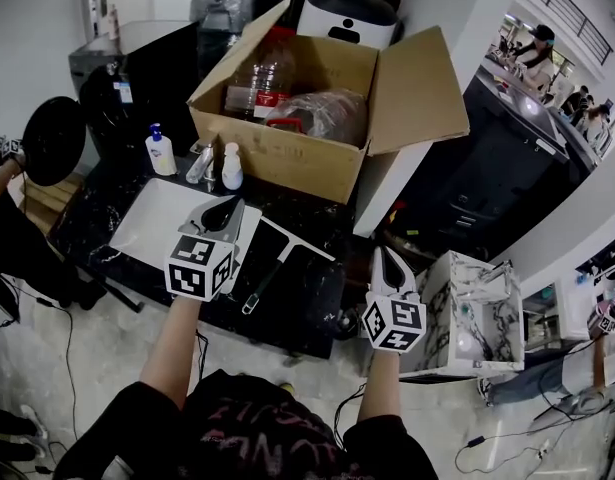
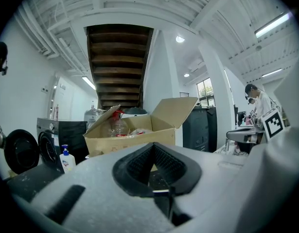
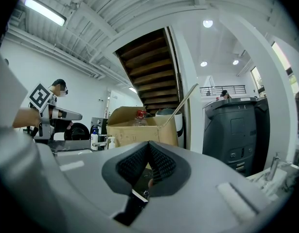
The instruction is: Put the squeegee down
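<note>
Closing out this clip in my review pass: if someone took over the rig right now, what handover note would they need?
Left gripper: shut, nothing between the jaws, held by the right edge of the white tray.
Right gripper: shut, empty, held near the front edge of the dark table.
Squeegee: lies flat on the table between the two grippers, blade toward the cardboard box, handle toward the person; neither gripper touches it.
Done: the squeegee looks put down.
Left: apparently nothing on this task.
</note>
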Tool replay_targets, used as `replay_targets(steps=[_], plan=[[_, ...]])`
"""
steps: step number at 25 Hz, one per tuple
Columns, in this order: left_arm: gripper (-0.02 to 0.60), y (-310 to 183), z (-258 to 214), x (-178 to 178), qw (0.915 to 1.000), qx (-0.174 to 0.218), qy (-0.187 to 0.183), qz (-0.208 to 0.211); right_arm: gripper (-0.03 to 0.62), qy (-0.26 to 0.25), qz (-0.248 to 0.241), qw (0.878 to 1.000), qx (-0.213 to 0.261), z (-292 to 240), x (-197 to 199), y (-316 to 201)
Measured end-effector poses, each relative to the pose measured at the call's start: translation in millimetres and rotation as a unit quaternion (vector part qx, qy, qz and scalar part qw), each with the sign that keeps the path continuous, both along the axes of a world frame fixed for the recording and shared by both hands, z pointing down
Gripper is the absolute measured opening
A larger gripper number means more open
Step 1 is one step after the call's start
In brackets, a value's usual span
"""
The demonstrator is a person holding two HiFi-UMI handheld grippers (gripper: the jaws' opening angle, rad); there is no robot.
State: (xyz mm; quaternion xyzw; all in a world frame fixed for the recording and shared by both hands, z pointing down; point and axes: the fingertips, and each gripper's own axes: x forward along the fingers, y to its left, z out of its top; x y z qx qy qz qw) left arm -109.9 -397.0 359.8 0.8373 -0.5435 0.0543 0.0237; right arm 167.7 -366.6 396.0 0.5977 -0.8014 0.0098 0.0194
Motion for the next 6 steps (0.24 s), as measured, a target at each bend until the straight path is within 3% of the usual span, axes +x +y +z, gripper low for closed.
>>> replay_targets(steps=[6], plan=[[0.003, -2.4, -0.7, 2.6, 1.0000, 0.002, -0.001, 0.005, 0.009, 0.000, 0.002, 1.000, 0.001, -0.9, 1.5, -2.6]])
